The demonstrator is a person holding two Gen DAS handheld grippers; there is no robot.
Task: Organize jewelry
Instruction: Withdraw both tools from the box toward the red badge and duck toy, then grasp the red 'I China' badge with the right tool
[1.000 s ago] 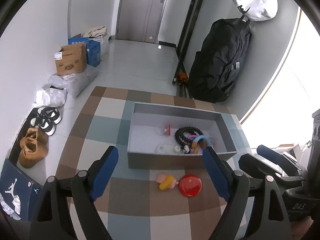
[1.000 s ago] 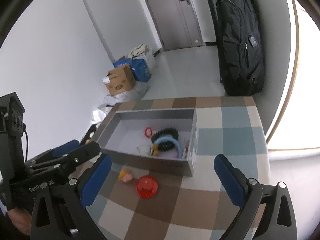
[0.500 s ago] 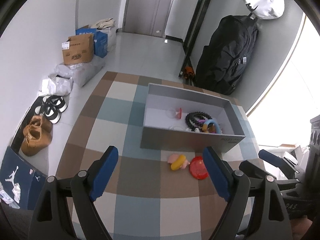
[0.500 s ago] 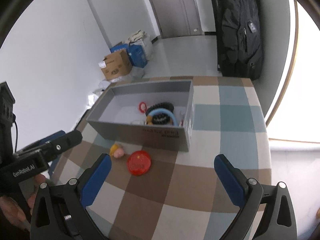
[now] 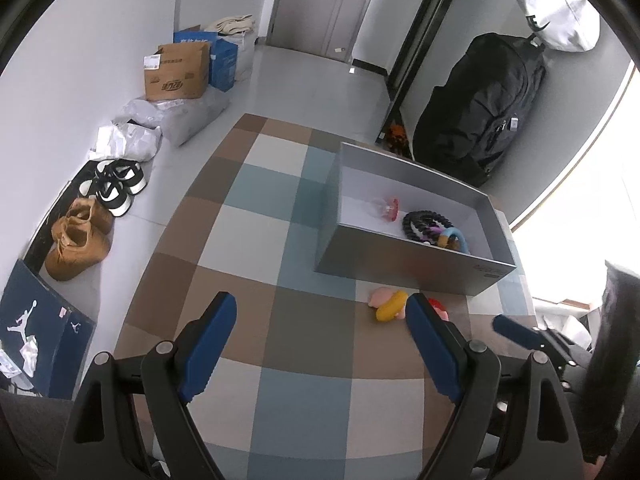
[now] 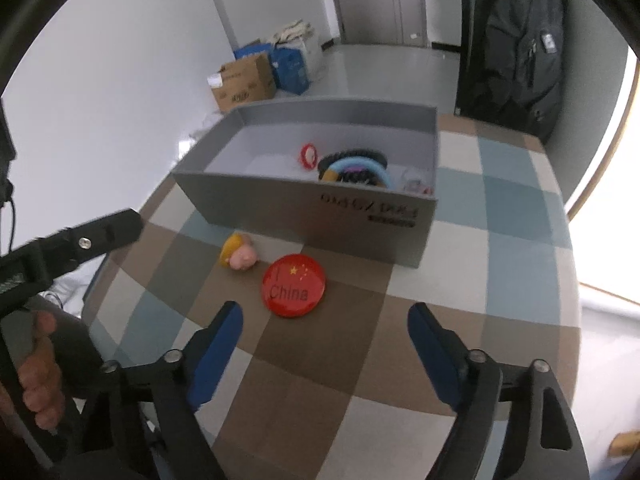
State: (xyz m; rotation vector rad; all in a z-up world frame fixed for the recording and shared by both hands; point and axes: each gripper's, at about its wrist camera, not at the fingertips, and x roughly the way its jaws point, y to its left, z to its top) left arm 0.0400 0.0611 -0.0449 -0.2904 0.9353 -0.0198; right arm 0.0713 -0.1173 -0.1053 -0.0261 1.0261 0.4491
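A grey open box (image 6: 304, 204) (image 5: 400, 268) stands on a checked table. Inside lie a black beaded bracelet (image 5: 420, 222), a blue ring (image 6: 360, 166) and a small red ring (image 6: 309, 155). In front of the box lie a yellow and pink charm (image 6: 240, 256) (image 5: 386, 304) and a round red "China" badge (image 6: 294, 290). My right gripper (image 6: 324, 344) is open and empty, just short of the badge. My left gripper (image 5: 320, 340) is open and empty, left of the charm; its right finger hides most of the badge.
The checked tablecloth (image 5: 260, 240) covers the table. On the floor at left are shoes (image 5: 80, 240), cardboard boxes (image 5: 176, 72) and bags. A black backpack (image 5: 480, 104) leans on the far wall. The left gripper's body (image 6: 68, 248) shows at the left of the right wrist view.
The right gripper has moved down and closer to the red badge. The left gripper has swung left and pulled back, so the box now sits further right in its view.
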